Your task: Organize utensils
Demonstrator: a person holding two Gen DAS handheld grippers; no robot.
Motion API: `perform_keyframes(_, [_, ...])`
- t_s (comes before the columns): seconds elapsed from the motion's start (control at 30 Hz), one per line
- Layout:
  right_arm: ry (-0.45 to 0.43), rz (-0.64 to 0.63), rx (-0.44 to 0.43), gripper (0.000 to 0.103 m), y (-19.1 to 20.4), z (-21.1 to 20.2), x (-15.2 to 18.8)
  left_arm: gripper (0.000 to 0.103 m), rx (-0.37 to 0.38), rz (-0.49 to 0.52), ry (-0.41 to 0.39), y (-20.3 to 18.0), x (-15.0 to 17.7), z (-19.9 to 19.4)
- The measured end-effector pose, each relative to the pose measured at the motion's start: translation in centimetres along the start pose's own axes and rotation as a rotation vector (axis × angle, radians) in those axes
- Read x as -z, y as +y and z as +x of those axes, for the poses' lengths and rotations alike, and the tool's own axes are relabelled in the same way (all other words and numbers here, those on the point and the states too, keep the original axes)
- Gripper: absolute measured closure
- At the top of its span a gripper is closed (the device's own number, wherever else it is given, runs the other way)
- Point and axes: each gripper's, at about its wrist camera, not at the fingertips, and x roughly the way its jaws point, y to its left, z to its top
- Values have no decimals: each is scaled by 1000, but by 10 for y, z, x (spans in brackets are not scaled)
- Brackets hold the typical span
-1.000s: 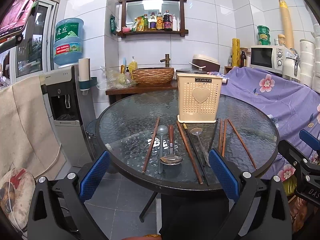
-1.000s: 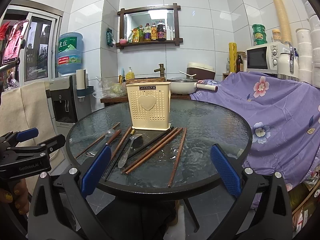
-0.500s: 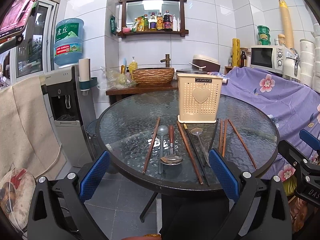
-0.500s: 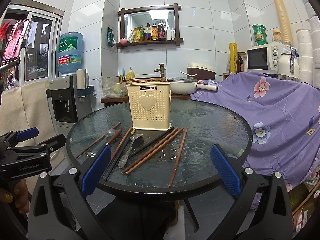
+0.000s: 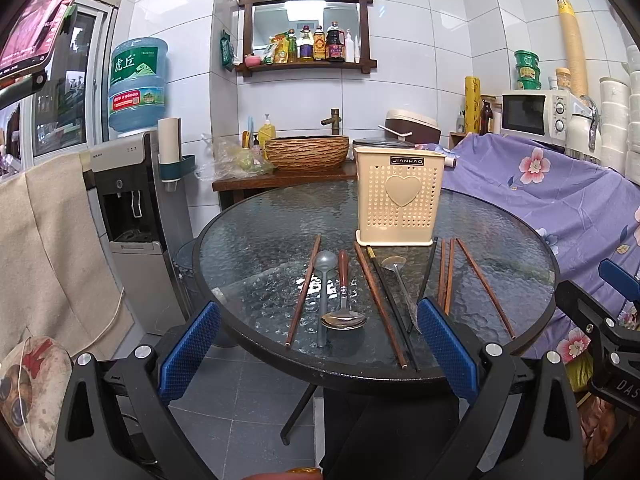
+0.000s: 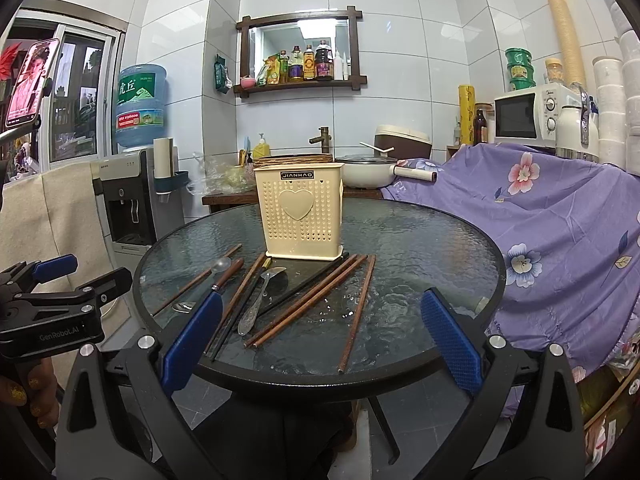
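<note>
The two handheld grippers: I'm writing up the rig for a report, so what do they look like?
The left gripper and the right gripper look alike: black angular frames with triangular cut-outs and silver bolt heads, each carrying two fingers faced with blue textured pads. In the right wrist view the left gripper's side bears white "GenRobot.AI" lettering. No cables or sleeves show.

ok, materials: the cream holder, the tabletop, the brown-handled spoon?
Holder: cream plastic by the look, matte, moulded perforations and a raised heart.
Tabletop: textured glass in a dark rim; the floor shows through it.
Brown-handled spoon: shiny bowl, likely steel; handle reddish brown, wood or plastic, can't tell.
</note>
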Motion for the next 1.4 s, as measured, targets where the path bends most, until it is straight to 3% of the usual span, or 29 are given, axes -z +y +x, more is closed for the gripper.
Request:
perform_keyframes(1.07, [5, 0, -3, 5, 2, 1, 2, 6, -4, -1, 0, 4, 0, -1])
perform_keyframes(1.4, [102, -1, 28, 5, -1, 28, 16, 6, 61, 21, 150, 7, 11, 28])
